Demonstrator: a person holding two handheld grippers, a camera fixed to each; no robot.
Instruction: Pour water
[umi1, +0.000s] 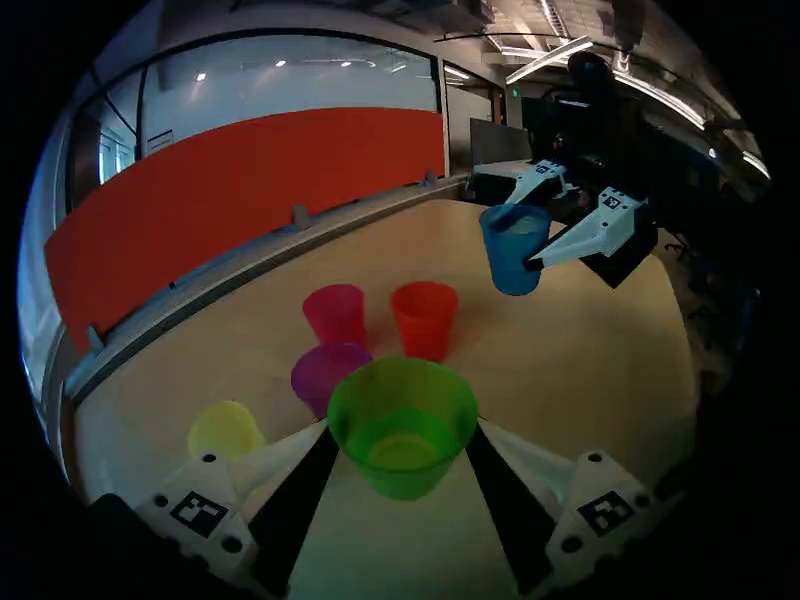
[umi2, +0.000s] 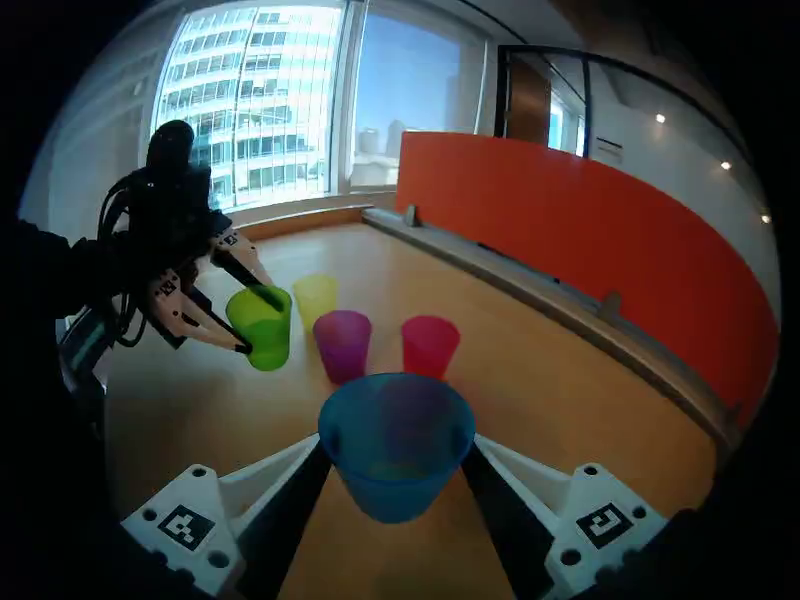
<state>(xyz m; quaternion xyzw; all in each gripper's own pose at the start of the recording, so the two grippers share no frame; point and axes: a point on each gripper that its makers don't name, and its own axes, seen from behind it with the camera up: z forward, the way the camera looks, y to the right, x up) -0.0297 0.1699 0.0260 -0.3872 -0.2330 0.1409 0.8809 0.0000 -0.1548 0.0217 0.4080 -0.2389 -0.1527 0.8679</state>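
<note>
While the jaws of the left gripper (umi1: 402, 440) are clenched on both sides of the green cup (umi1: 404, 420), holding it upright over the wooden surface (umi1: 560, 360), the jaws of the right gripper (umi2: 396, 450) grasp the blue cup (umi2: 396, 430) the same way, well apart from the green one. A pink cup (umi1: 336, 313), an orange cup (umi1: 424, 318), a purple cup (umi1: 322, 372) and a yellow cup (umi1: 226, 430) stand clustered on the surface. In the left gripper view the purple cup sits just behind the green cup.

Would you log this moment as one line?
left gripper: shut on green cup | right gripper: shut on blue cup | cups apart
</note>
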